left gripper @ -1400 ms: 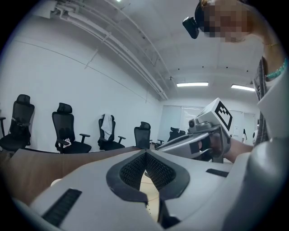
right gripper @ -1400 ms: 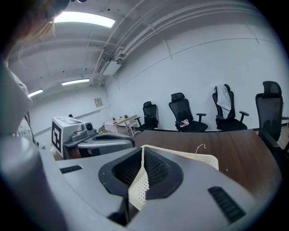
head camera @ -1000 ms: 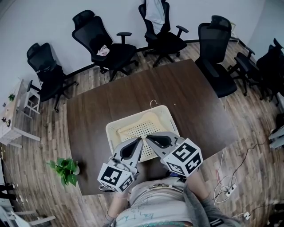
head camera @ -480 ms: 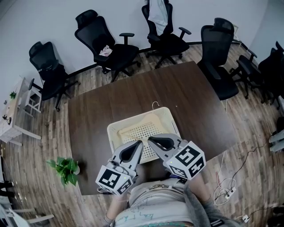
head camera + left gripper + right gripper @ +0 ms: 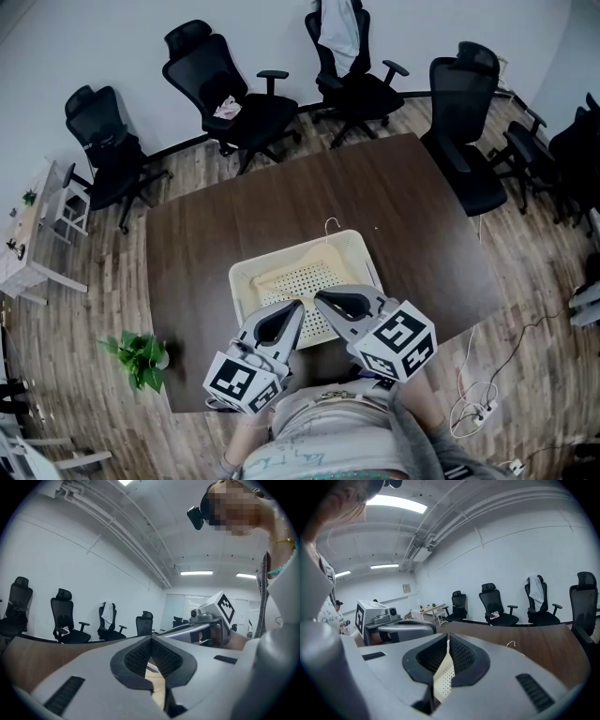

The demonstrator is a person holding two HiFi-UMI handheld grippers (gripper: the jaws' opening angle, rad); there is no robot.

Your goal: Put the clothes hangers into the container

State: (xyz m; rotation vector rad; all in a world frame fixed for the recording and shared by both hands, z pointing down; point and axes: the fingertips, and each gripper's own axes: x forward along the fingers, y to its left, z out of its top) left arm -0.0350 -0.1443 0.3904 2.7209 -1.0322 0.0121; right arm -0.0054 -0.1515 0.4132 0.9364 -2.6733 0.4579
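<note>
A cream perforated container (image 5: 353, 246) stands on the dark brown table (image 5: 234, 216), near its front edge. Pale hangers (image 5: 274, 278) lie inside it, and a thin wire hook (image 5: 328, 223) pokes over the far rim; the same hook (image 5: 512, 643) shows in the right gripper view. My left gripper (image 5: 297, 304) and right gripper (image 5: 318, 297) hover side by side over the container's near rim, tips almost touching each other. Both are shut with nothing between the jaws. The left gripper (image 5: 151, 638) and right gripper (image 5: 448, 637) each show closed tips in their own views.
Black office chairs ring the table's far side and right side; one chair (image 5: 352, 66) has a white garment over its back. A potted plant (image 5: 139, 354) stands on the wooden floor at the left. Cables and a power strip (image 5: 480, 401) lie at the right.
The head view has drifted slightly; both grippers and the container keep their places.
</note>
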